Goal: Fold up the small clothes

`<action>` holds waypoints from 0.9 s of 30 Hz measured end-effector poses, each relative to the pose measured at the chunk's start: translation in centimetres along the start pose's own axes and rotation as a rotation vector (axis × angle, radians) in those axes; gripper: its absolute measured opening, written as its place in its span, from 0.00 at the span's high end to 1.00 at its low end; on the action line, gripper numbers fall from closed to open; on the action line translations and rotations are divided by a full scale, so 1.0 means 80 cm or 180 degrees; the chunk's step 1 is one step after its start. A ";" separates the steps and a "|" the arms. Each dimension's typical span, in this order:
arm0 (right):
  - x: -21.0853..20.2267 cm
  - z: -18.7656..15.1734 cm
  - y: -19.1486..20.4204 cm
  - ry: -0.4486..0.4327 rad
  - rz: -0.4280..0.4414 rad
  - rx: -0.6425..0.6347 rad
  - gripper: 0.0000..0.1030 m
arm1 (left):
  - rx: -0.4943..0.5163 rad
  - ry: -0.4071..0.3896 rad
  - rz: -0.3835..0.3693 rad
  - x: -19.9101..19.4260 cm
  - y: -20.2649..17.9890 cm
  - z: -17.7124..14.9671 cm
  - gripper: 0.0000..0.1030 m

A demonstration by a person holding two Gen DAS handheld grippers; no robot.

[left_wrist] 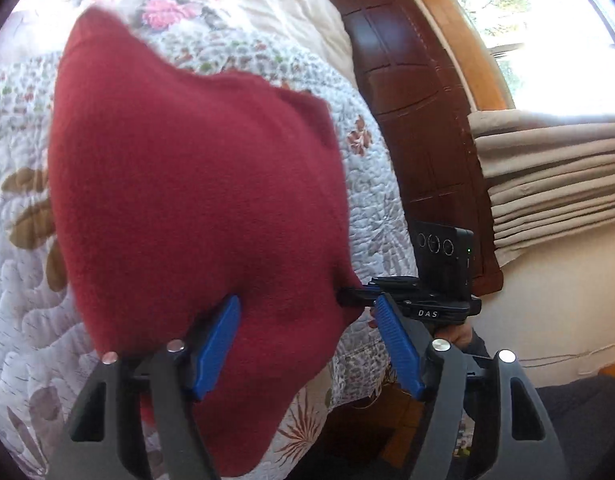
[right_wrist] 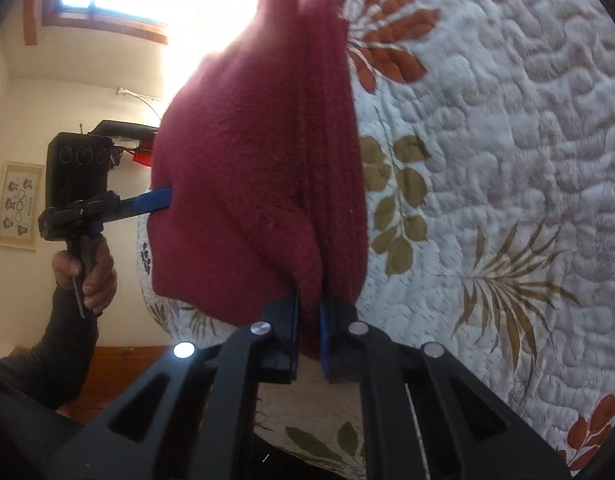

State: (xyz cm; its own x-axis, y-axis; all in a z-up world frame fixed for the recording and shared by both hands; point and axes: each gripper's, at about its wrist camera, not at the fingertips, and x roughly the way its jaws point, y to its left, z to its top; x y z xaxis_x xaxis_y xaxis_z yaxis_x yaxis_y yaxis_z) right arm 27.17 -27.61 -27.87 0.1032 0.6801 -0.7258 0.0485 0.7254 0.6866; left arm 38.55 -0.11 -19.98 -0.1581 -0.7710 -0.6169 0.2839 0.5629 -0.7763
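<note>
Pinching fuzzy maroon cloth (right_wrist: 243, 184), right claw (right_wrist: 309, 332)

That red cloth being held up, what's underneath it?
Below the red fleece cloth lies a white floral quilt on a bed. The right hand-held gripper pinches the cloth's edge. The stretch of quilt directly behind the cloth is hidden, so anything lying there cannot be seen.

One dark red fleece garment (left_wrist: 195, 200) hangs over one quilted floral bedspread (left_wrist: 11, 280). Two handheld grippers — the left gripper (left_wrist: 307, 344) below the garment, the right gripper (right_wrist: 307, 332) at its lower edge. One hand (right_wrist: 85, 276) shows, left of the garment. One window (left_wrist: 547, 40), one folded blind (left_wrist: 555, 180), one dark wooden headboard (left_wrist: 411, 100) — all right of the garment.
</note>
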 end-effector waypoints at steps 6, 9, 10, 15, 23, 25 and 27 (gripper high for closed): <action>-0.041 -0.016 0.022 -0.0203 0.0198 -0.0099 0.86 | 0.0071 -0.0105 -0.0084 -0.023 -0.015 -0.009 0.41; -0.066 -0.015 0.037 -0.0363 0.0065 -0.0179 0.80 | 0.0096 -0.0042 0.0099 -0.009 -0.010 -0.012 0.41; -0.075 -0.013 0.043 -0.0437 0.0065 -0.0200 0.80 | 0.0106 -0.0034 0.0124 -0.004 -0.007 -0.012 0.41; -0.090 0.017 0.089 -0.0684 0.0406 -0.0448 0.80 | 0.0188 -0.0042 0.0152 0.004 -0.007 -0.012 0.41; 0.004 0.072 0.060 -0.0152 0.0260 -0.0597 1.00 | 0.0386 -0.0051 0.0305 0.014 -0.017 -0.018 0.41; -0.012 0.076 0.062 -0.0159 0.0204 -0.0620 1.00 | 0.0416 -0.0084 0.0254 0.009 -0.027 -0.019 0.37; -0.030 0.080 0.064 -0.0216 0.0223 -0.0587 1.00 | 0.0331 -0.0170 -0.0054 -0.009 -0.033 -0.020 0.24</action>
State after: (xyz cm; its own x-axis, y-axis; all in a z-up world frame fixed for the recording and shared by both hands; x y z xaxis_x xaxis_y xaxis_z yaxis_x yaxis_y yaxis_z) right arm 33.53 -26.23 -22.33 0.1669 0.7254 -0.6678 -0.1433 0.6880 0.7114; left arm 36.37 -0.55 -17.70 -0.1138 -0.7965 -0.5938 0.3785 0.5179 -0.7672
